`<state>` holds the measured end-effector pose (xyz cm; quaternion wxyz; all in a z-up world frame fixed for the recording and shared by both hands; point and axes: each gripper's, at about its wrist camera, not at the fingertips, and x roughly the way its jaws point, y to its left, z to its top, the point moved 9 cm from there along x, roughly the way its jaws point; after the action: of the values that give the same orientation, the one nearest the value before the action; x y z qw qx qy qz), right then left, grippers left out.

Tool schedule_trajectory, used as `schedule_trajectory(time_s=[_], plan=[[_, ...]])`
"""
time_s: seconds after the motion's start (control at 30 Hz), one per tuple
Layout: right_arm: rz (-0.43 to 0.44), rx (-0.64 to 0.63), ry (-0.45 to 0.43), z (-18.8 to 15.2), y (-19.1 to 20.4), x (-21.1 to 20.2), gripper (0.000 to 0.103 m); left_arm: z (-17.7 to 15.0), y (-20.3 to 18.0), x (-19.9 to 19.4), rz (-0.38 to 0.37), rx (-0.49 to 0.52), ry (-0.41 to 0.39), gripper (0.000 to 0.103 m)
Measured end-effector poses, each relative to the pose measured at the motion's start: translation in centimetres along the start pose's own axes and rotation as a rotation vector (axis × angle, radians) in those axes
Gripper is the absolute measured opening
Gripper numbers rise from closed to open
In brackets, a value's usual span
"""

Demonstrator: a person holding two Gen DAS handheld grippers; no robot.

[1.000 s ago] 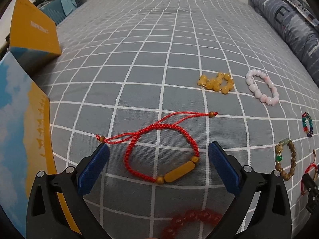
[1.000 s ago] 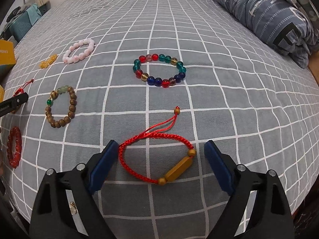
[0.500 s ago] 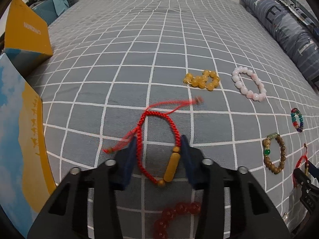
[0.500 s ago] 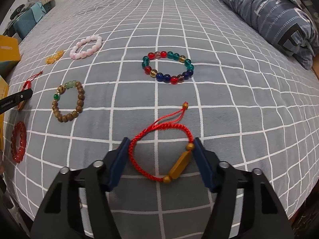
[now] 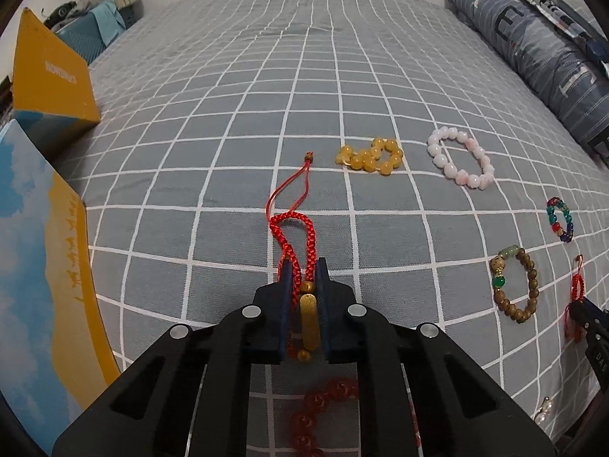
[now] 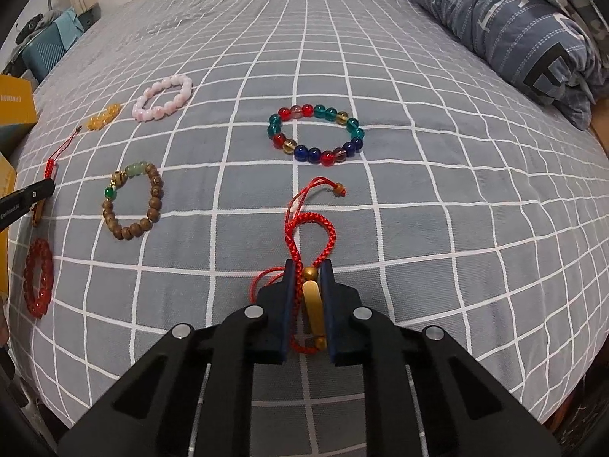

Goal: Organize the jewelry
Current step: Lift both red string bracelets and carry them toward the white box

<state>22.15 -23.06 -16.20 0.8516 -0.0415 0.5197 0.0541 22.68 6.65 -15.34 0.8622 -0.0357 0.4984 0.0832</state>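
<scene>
Red braided cord bracelets point(image 5: 295, 251) point(image 6: 312, 240): left hand-held gripper point(image 5: 303, 272) and right hand-held gripper point(image 6: 309, 272), jaws just closing, are each pinching one at 6 o'clock; lifting seems next.

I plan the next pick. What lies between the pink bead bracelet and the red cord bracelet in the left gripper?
The yellow bead bracelet lies between the pink bead bracelet and the red cord bracelet, in the left wrist view.

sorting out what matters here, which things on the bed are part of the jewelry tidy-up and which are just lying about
Job: red cord bracelet in left gripper, second red cord bracelet in right gripper, wooden bracelet, pink bracelet, multicolour bracelet.

Lying about: yellow box, folded quilt.
</scene>
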Motion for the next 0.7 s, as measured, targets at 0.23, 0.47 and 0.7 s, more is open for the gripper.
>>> schedule_trajectory(time_s=[0.23,0.47,0.7], plan=[[-0.019,0.013,-0.038,0.4,-0.2,-0.7,0.012,0.4,0.3,-1.0,0.01,-0.01,-0.039,0.011],[-0.02,0.007,-0.136,1.3,-0.1,-2.3,0.012,0.8,-0.2,-2.0,0.008,0.019,-0.086,0.011],[-0.028,0.013,-0.195,1.8,-0.2,-3.3,0.012,1.7,-0.9,-5.3,-0.007,0.016,-0.228,0.011]])
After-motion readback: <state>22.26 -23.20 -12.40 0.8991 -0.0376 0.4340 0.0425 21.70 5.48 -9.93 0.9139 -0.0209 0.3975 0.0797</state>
